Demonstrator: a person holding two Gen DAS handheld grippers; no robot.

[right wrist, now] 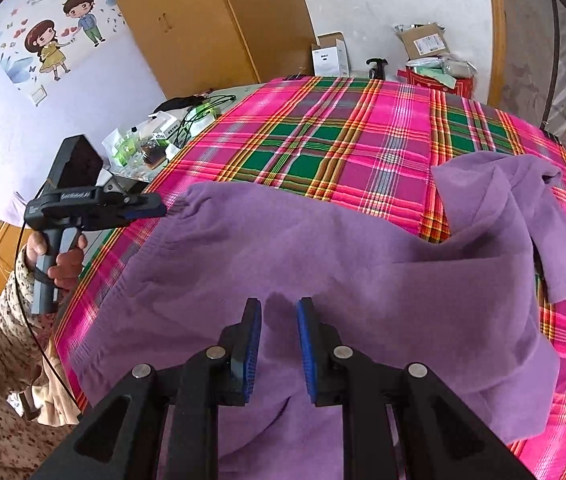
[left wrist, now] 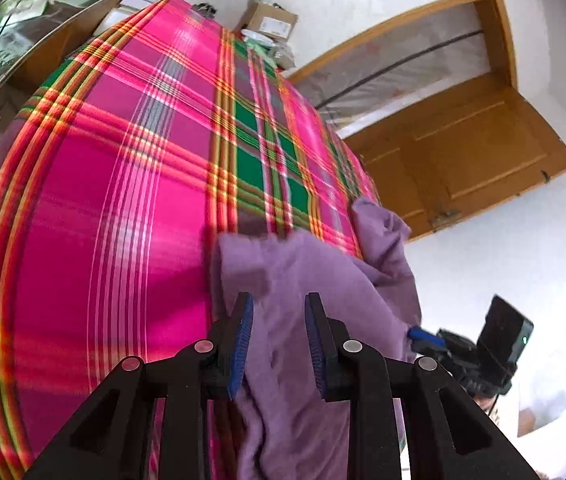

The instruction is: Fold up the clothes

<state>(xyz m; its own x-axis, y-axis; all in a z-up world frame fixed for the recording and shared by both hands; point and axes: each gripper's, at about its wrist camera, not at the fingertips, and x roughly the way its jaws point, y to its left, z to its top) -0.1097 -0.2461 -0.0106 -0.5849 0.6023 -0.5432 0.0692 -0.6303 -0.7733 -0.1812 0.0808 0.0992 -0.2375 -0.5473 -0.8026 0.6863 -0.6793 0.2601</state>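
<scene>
A: Item one, left gripper (left wrist: 279, 344); jaws spread, nothing pinched; purple garment (left wrist: 315, 320) lies under and ahead of it, at the near right edge of the plaid-covered bed (left wrist: 123, 200).

B: Seen from my right camera, that left gripper (right wrist: 163, 210) sits at the garment's left hem corner, tips just beside the cloth; I cannot tell whether they touch it.

A: Item two, purple garment (right wrist: 323, 248); spread across the bed, long axis left to right, right end bunched and folded back.

B: Item three, right gripper (right wrist: 279, 344); jaws parted, empty, hovering over the garment's near middle; I judge the left gripper nearer a hem corner, so it would lead the next fold.
</scene>
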